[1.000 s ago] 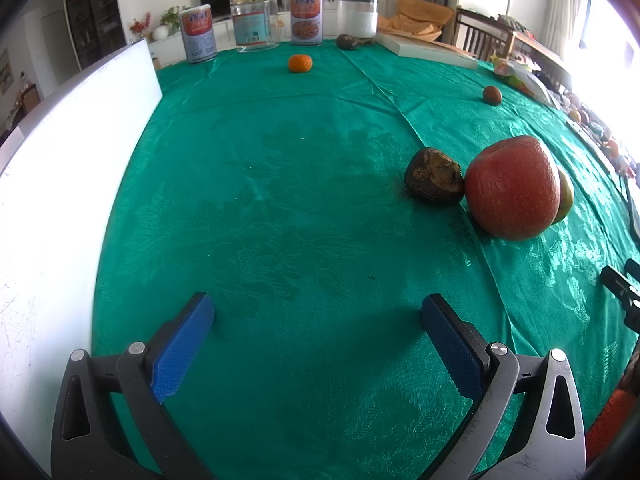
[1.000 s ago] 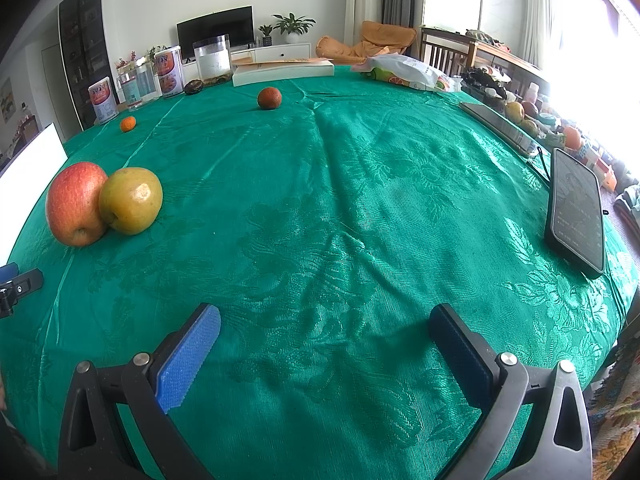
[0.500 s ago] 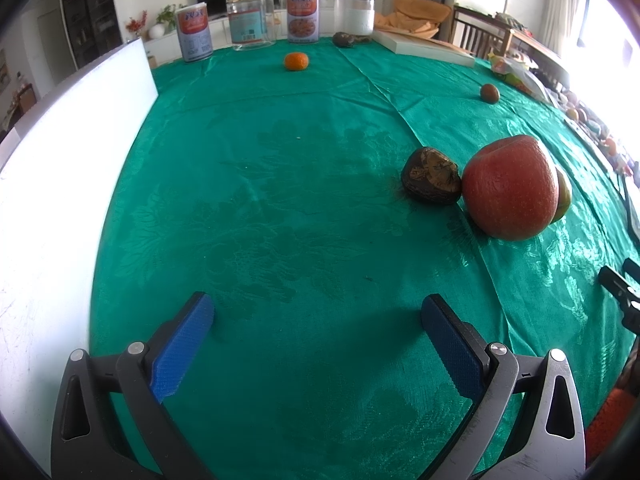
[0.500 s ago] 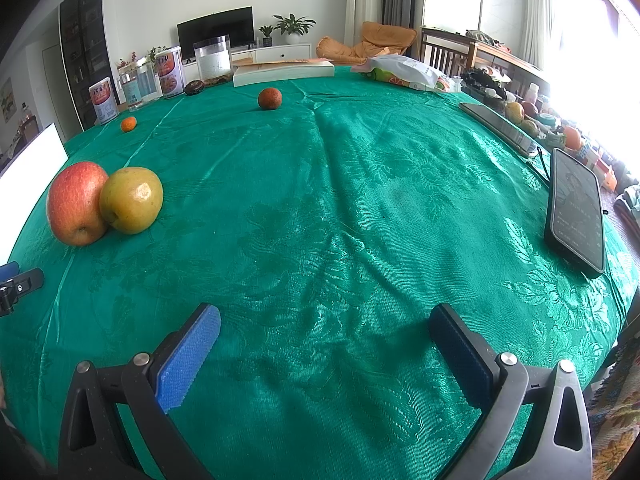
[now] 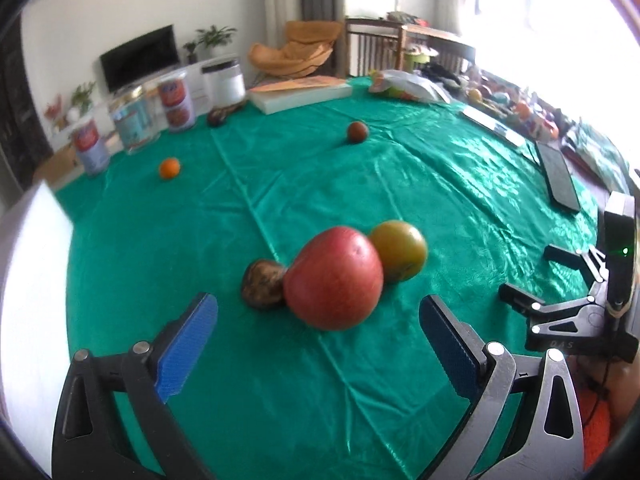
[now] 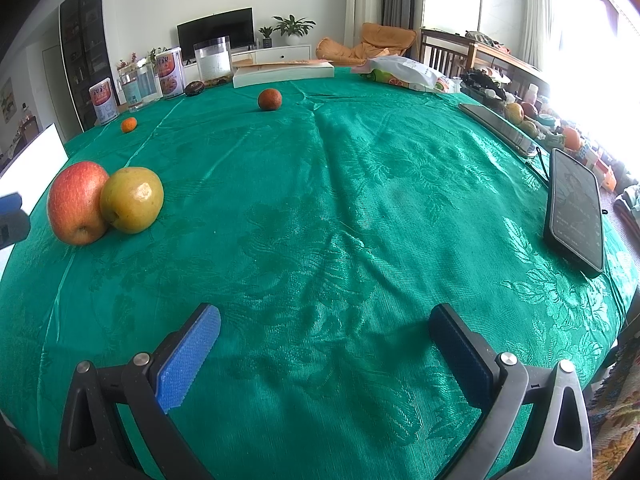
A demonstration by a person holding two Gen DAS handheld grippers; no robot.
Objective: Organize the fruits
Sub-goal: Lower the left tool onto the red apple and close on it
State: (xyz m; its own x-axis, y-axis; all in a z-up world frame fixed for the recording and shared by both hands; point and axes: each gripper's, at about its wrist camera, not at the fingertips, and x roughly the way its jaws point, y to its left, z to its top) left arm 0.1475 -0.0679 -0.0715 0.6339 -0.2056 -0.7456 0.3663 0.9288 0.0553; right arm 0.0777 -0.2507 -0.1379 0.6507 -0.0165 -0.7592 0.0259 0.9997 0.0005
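A smooth round apple (image 5: 334, 278) touches a yellow-green pear (image 5: 398, 250) and a wrinkled brown fruit (image 5: 264, 283) on the glossy green tabletop (image 6: 360, 200). The left gripper (image 5: 318, 326) and the right gripper (image 6: 324, 338) both gape wide, empty.

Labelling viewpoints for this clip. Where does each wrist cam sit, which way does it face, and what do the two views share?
Left wrist: on the left gripper, looking along its open blue fingers at the red apple, with the yellow-green fruit and dark fruit beside it; the right gripper shows at the right edge.
Right wrist: on the right gripper, looking along its open fingers across bare green tablecloth; the phone lies right.
Shared: apple, yellow-green fruit, small orange, tablecloth.
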